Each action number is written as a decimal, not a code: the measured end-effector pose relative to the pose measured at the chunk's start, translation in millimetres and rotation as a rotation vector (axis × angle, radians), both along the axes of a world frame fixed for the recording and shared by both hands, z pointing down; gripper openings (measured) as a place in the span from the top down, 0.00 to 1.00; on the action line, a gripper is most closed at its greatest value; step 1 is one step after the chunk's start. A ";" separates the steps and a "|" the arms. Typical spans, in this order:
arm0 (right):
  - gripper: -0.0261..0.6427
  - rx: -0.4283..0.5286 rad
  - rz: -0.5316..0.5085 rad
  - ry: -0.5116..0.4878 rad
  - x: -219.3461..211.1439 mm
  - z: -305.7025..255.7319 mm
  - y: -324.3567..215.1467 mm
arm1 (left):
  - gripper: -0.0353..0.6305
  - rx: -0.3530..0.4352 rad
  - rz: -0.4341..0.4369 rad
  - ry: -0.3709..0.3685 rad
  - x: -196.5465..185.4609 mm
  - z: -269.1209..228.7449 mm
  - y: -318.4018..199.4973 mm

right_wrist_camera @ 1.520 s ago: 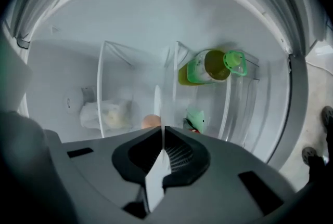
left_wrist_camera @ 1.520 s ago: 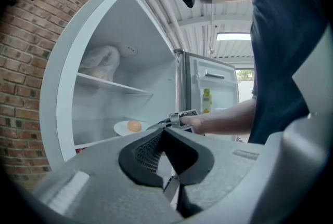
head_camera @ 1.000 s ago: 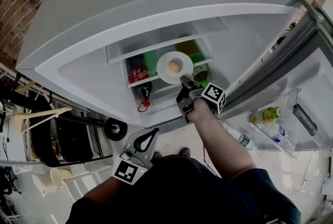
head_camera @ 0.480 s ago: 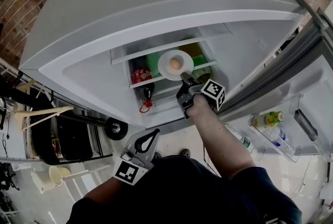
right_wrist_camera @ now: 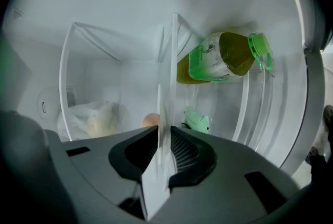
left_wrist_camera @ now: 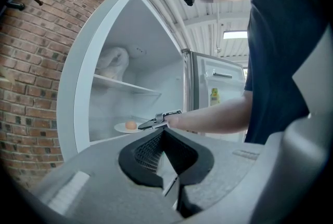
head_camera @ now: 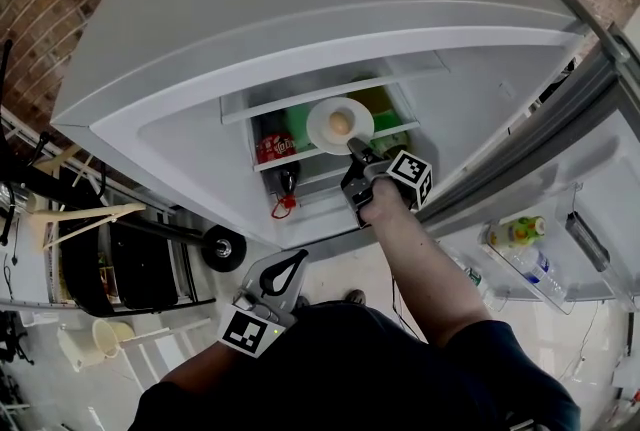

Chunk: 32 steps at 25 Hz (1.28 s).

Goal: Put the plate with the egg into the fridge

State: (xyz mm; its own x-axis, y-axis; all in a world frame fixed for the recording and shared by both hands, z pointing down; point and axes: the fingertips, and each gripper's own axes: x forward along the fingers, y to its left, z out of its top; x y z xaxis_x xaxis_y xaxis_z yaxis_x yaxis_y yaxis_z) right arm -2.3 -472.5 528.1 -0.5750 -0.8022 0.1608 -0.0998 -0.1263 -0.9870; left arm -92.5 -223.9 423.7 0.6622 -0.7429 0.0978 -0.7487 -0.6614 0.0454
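Note:
A white plate (head_camera: 323,131) with a brown egg (head_camera: 340,122) on it lies on a glass shelf inside the open fridge (head_camera: 300,29). My right gripper (head_camera: 355,152) reaches in at the plate's near rim. Its jaws are opening, and the rim (right_wrist_camera: 165,108) stands edge-on between them with the egg (right_wrist_camera: 151,119) just behind. My left gripper (head_camera: 289,260) hangs low by my body, shut and empty. The left gripper view shows the plate (left_wrist_camera: 123,128), the egg (left_wrist_camera: 130,124) and my right gripper (left_wrist_camera: 148,124) from the side.
A green-capped bottle (right_wrist_camera: 221,57) lies on the shelf beside the plate, with a white bag (right_wrist_camera: 93,120) further in. A red can (head_camera: 268,147) stands on the shelf below. The open door's rack holds bottles (head_camera: 515,221). A cart (head_camera: 130,264) stands at the left.
The plate and my right gripper have edged slightly further into the fridge. My left gripper has stayed where it was.

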 end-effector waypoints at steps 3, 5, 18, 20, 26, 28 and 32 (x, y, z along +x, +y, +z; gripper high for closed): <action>0.79 0.011 0.004 -0.008 0.3 0.0 0.6 | 0.95 0.006 0.004 -0.002 -1.4 -0.5 2.3; 0.73 0.019 0.006 -0.015 0.8 0.0 3.4 | 0.95 0.001 0.005 -0.002 -2.8 -0.7 4.0; 0.66 0.120 -0.061 0.013 -1.8 -23.1 58.4 | 0.95 0.015 0.056 -0.004 -2.7 -5.0 9.5; 0.66 0.138 -0.079 0.019 -4.5 -30.8 72.3 | 0.95 0.021 0.069 0.002 -0.4 -6.4 10.4; 0.66 0.228 -0.142 0.073 -10.8 -60.1 115.2 | 0.95 0.030 0.116 0.016 5.0 -13.3 12.9; 0.66 0.275 -0.157 0.108 -9.1 -69.5 129.6 | 0.95 0.032 0.135 0.018 8.7 -13.9 14.2; 0.67 0.366 -0.188 0.169 -6.7 -82.7 158.4 | 0.95 0.036 0.162 0.030 14.7 -16.0 16.3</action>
